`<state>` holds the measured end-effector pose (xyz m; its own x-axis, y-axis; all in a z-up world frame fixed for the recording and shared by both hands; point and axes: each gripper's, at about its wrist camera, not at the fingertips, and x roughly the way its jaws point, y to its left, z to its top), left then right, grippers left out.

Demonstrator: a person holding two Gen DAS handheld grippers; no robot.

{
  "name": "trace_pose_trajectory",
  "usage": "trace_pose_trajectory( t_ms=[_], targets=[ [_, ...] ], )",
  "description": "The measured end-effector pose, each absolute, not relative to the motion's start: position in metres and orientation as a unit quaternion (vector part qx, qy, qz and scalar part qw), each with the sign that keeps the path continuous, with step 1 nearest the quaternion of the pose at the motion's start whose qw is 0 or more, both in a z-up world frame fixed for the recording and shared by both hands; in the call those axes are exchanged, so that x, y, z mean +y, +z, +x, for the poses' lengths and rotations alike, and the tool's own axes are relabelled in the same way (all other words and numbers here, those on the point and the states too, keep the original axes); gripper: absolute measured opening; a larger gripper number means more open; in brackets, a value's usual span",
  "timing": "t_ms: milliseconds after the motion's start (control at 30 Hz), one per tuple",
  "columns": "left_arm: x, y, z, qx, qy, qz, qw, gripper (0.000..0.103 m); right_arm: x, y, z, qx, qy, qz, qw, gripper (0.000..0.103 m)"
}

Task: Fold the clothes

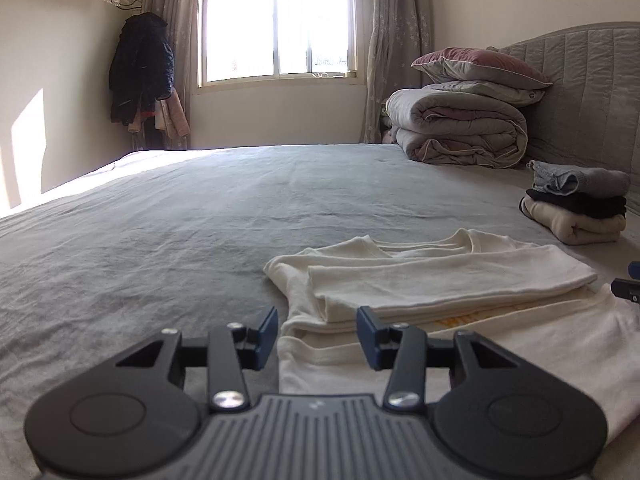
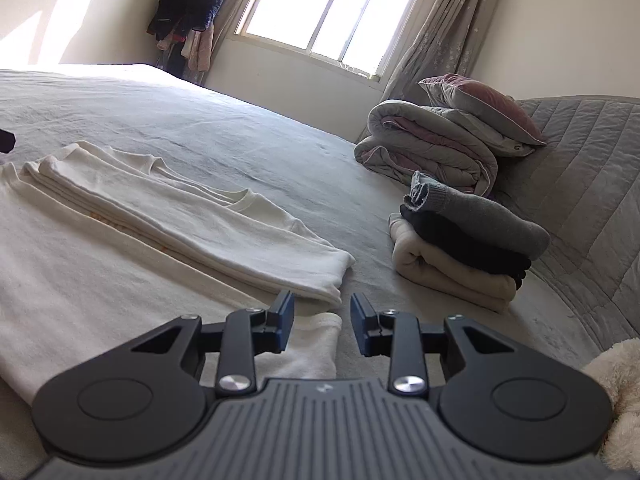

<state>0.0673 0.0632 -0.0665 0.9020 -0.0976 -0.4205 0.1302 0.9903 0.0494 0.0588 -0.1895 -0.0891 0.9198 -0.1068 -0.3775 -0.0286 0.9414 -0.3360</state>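
A cream long-sleeved shirt (image 1: 432,280) lies partly folded on the grey bed (image 1: 160,220), its far side laid over in a long band. My left gripper (image 1: 317,330) hovers open over the shirt's left edge, fabric below the gap but not pinched. In the right wrist view the same shirt (image 2: 168,216) stretches leftward. My right gripper (image 2: 322,322) stands open just above the shirt's right corner, with nothing clamped between its blue pads. The tip of the right gripper shows at the far right edge of the left wrist view.
A stack of folded clothes (image 2: 468,248), grey on black on cream, sits to the right near the padded headboard (image 2: 592,184). A rolled duvet with pillows (image 1: 464,128) lies behind it. Something white and fluffy (image 2: 616,392) is at the right edge. Coats (image 1: 140,68) hang by the window.
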Motion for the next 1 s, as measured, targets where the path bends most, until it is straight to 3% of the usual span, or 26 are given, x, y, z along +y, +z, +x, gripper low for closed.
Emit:
trace_pose_trajectory(
  t_ms=[200, 367, 533, 633, 1000],
  targets=[
    [0.048, -0.089, 0.080, 0.287, -0.072, 0.073, 0.952, 0.057, -0.178, -0.094, 0.067, 0.240, 0.035, -0.120, 0.963, 0.039],
    [0.062, -0.089, 0.082, 0.309, -0.076, 0.042, 0.947, 0.058, -0.205, -0.103, 0.083, 0.298, 0.041, -0.063, 0.952, 0.062],
    [0.065, -0.086, 0.076, 0.314, -0.080, 0.041, 0.945, 0.058, -0.225, -0.098, 0.080, 0.313, 0.036, -0.007, 0.949, 0.062],
    [0.071, -0.083, 0.072, 0.324, -0.061, 0.040, 0.943, 0.065, -0.234, -0.093, 0.075, 0.326, 0.028, 0.025, 0.944, 0.066],
    [0.162, -0.080, 0.056, 0.392, -0.093, -0.225, 0.887, 0.065, -0.312, -0.086, 0.044, 0.369, 0.057, 0.315, 0.872, 0.067]
  ],
)
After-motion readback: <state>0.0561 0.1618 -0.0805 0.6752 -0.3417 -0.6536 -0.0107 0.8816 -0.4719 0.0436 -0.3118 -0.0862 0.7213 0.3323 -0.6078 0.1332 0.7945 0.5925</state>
